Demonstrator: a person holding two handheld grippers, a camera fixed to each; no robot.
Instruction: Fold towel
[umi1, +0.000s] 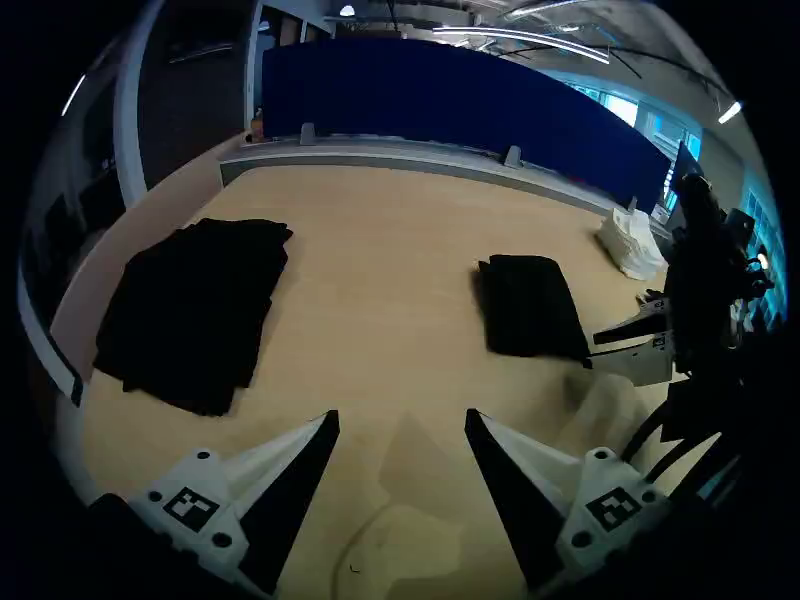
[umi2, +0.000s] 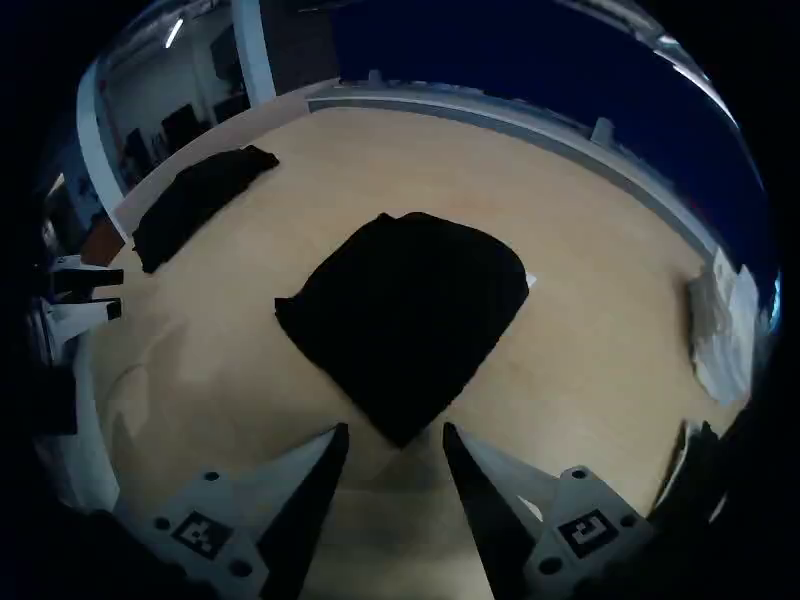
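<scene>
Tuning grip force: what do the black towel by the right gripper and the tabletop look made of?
Black towel: soft matte cloth; lies limp with rounded folds, no shine; weave too dark to tell. Tabletop: smooth light wood-look laminate or veneer, low sheen; even tan surface with soft shadows.

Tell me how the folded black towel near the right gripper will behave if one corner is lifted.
Probably floppy: the folded black towel lies flat with soft, uneven edges, so a lifted corner would likely drape. It looks light, lying thin on the table. Pushed, it may bunch rather than slide whole.
</scene>
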